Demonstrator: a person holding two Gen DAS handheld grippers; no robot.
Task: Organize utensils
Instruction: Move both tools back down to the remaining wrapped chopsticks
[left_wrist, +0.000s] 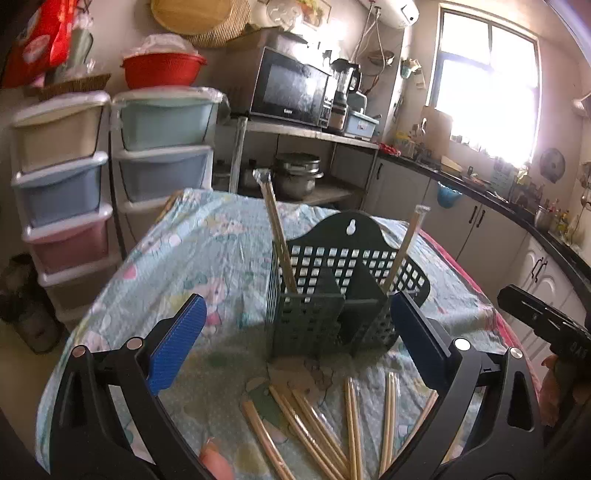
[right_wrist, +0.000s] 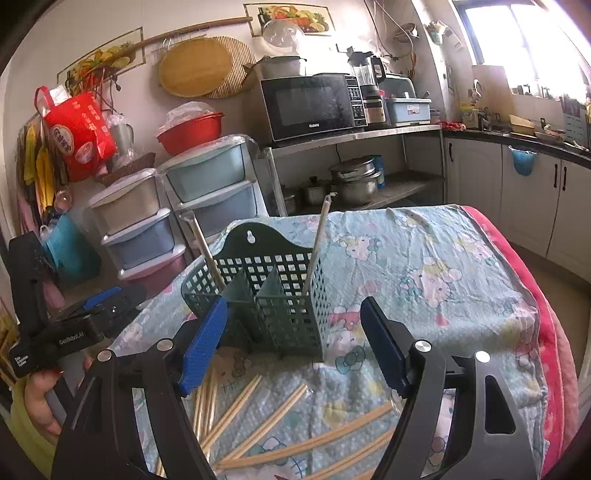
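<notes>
Left and right wrist views of a table (left_wrist: 155, 258) draped in a pale blue cartoon-print cloth (right_wrist: 443, 266). At its centre stands a dark green perforated utensil holder (left_wrist: 325, 314), divided into compartments, with a keyhole hanging tab at the back. One wrapped pair of chopsticks (left_wrist: 277, 236) leans in the holder's left compartment and another wrapped pair (left_wrist: 406, 243) leans at its right side. Loose wrapped chopsticks (left_wrist: 325, 424) lie fanned on the cloth just in front of the holder, near the camera. The left tongs (left_wrist: 295, 339) are spread wide with nothing between the blue pads (left_wrist: 177, 343). The right tongs (right_wrist: 295, 343) are likewise spread and empty, framing the holder. Behind the table: stacked plastic drawers (right_wrist: 207, 192) and a microwave (right_wrist: 314, 105).
</notes>
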